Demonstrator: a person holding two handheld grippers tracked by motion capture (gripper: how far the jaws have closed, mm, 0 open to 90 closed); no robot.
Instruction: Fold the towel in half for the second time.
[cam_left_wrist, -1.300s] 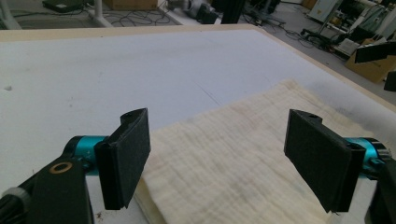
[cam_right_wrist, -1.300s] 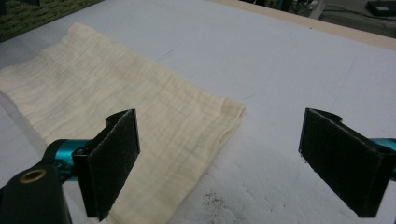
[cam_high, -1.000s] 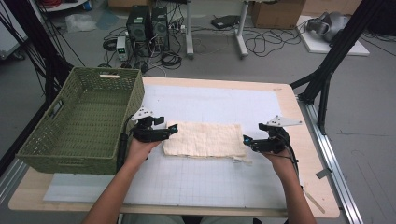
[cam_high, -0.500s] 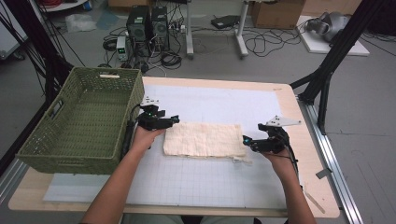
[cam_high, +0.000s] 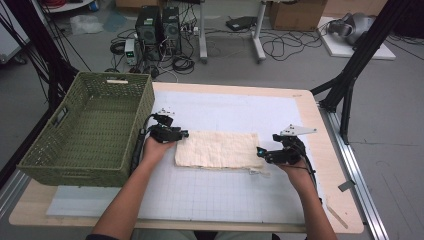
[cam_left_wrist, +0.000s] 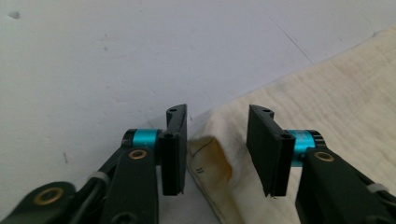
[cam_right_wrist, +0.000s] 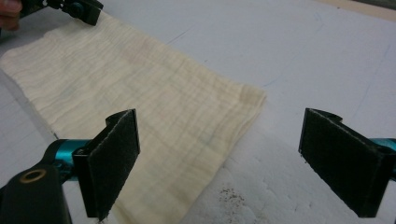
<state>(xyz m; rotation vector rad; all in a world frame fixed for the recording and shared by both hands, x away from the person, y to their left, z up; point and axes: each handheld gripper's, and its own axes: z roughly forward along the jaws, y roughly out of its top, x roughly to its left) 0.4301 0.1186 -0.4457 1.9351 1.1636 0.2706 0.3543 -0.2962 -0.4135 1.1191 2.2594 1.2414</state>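
No readable writing anywhere; the folded cream cloth (cam_high: 217, 150) is lying on the white gridded mat (cam_high: 225, 195) beside a green woven basket (cam_high: 87, 132). Left gripper (cam_left_wrist: 217, 149) is sitting unclenched around the cloth's corner, right gripper (cam_right_wrist: 233, 163) gaping wide over its other end.

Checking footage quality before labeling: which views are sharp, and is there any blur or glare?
High view: even light, soft, cloth weave unreadable. Left gripper view: left tool crisp, cloth corner between its jaws slightly soft. Right gripper view: right tool and weave sharp, far cloth end blurred. No glare.
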